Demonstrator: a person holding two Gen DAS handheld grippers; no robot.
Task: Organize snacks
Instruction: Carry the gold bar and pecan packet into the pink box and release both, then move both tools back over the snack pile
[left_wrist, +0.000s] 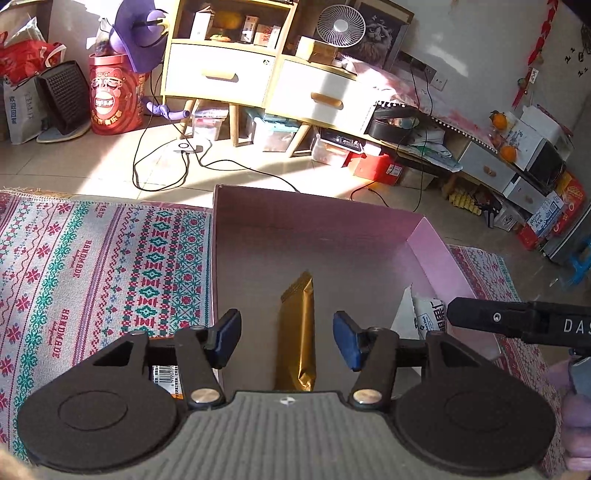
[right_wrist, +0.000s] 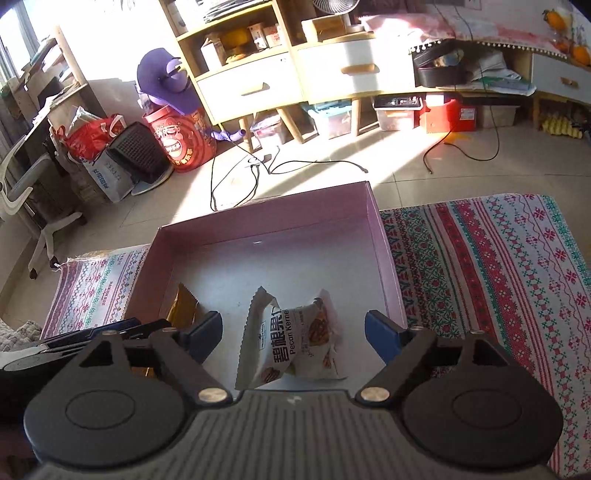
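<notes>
Inside the shallow pink cardboard box (right_wrist: 380, 236), both grippers gape empty: left gripper (left_wrist: 287, 341) over the gold foil bar (left_wrist: 297, 332), right gripper (right_wrist: 293, 338) over the white pecan packet (right_wrist: 291, 339); withdrawing carelessly could snag either.

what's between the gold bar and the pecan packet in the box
Only bare box floor between the gold bar and the pecan packet in the pink box, seen in the right wrist view.
</notes>
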